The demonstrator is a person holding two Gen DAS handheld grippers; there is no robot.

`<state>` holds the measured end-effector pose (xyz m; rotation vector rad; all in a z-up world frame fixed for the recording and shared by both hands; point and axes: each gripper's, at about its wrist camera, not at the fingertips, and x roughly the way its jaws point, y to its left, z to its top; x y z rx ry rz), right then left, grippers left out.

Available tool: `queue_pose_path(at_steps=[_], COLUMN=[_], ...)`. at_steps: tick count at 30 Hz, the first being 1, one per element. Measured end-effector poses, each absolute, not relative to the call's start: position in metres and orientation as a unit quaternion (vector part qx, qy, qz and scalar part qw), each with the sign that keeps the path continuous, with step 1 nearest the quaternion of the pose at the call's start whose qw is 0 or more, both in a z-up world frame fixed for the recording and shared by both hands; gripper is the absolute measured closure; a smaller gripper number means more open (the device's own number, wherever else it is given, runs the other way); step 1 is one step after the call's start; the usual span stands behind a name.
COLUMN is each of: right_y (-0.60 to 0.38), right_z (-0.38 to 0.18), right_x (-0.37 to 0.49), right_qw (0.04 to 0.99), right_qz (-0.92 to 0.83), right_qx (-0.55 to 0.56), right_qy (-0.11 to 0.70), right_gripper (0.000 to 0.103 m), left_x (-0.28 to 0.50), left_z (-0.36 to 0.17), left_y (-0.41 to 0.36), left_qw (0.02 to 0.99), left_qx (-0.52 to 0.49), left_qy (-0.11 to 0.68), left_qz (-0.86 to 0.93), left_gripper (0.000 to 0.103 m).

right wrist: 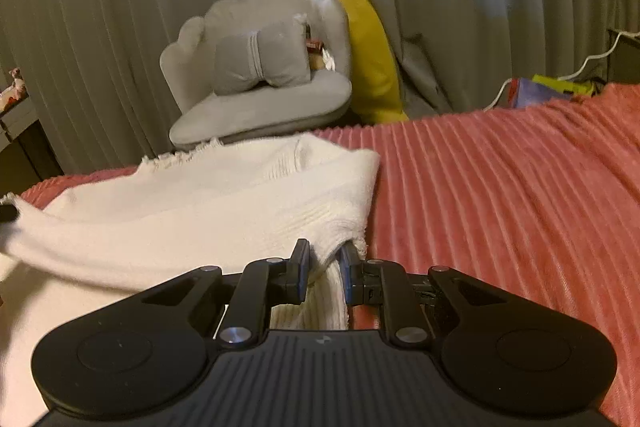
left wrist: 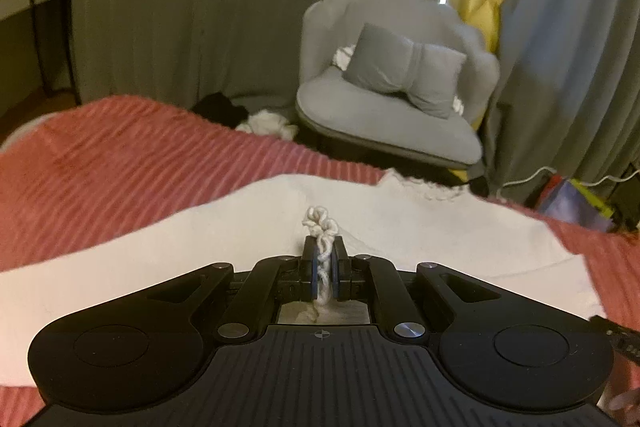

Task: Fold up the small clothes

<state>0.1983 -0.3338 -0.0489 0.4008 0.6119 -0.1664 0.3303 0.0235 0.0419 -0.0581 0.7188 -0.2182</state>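
One soft white knitted top (right wrist: 208, 203) lies on my pink ribbed bed cover (right wrist: 500, 187). My left gripper (left wrist: 325, 259) pinches its fringe; my right gripper (right wrist: 325, 259), tipped toward twelve o'clock, squeezes its edge.

garment (right wrist: 200, 195) on bedspread (right wrist: 500, 187), armchair (right wrist: 256, 107) behind

Grey curtains (left wrist: 180, 7) cover the far wall, with a yellow curtain (right wrist: 360, 39) where daylight slips through. A grey armchair (left wrist: 392, 115) holding a bow-shaped cushion (left wrist: 404, 71) stands beyond the bed's pink ribbed blanket (right wrist: 520, 195).
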Motion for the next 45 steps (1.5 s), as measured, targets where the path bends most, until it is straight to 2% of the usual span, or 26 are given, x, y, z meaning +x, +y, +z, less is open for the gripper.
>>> queue_pose_path(at_steps=[4, 6, 8, 10, 14, 20, 29, 35, 38, 43, 45], right_y=[-0.337, -0.342, -0.344, -0.342, -0.330, -0.291, -0.252, -0.251, -0.258, -0.291, -0.305], right_z=[-0.055, -0.050, -0.042, -0.030, -0.009, -0.032, -0.047, -0.054, -0.046, -0.034, -0.043], right_x=[0.202, 0.200, 0.192, 0.180, 0.177, 0.232, 0.277, 0.283, 0.276, 0.214, 0.195], right_qw=[0.921, 0.914, 0.912, 0.920, 0.941, 0.932, 0.943, 0.945, 0.942, 0.924, 0.913], right_qz=[-0.076, -0.073, -0.071, -0.066, -0.068, -0.030, -0.016, -0.027, -0.029, 0.002, 0.000], right_qx=[0.201, 0.222, 0.235, 0.231, 0.200, 0.143, 0.034, 0.014, 0.050, 0.237, 0.279], right_qy=[0.324, 0.330, 0.330, 0.310, 0.263, 0.332, 0.330, 0.325, 0.329, 0.301, 0.297], right_gripper=[0.085, 0.082, 0.075, 0.063, 0.057, 0.058, 0.058, 0.050, 0.050, 0.050, 0.054], left_x=[0.338, 0.333, 0.330, 0.331, 0.334, 0.332, 0.335, 0.338, 0.329, 0.298, 0.291], left_z=[0.011, 0.003, -0.001, -0.002, 0.000, -0.002, -0.009, -0.010, 0.000, 0.004, 0.003], left_y=[0.009, 0.005, 0.003, 0.004, 0.009, 0.002, -0.003, 0.003, 0.014, 0.034, 0.032], left_qw=[0.913, 0.913, 0.913, 0.912, 0.910, 0.912, 0.915, 0.914, 0.913, 0.910, 0.909], left_qx=[0.031, 0.040, 0.040, 0.039, 0.019, 0.045, 0.060, 0.041, 0.001, -0.036, -0.030], left_qy=[0.401, 0.401, 0.401, 0.403, 0.409, 0.403, 0.396, 0.402, 0.403, 0.405, 0.404], left_qz=[-0.063, -0.063, -0.065, -0.064, -0.061, -0.059, -0.053, -0.044, -0.054, -0.087, -0.097], left_gripper=[0.094, 0.094, 0.093, 0.092, 0.092, 0.092, 0.091, 0.085, 0.071, 0.070, 0.070])
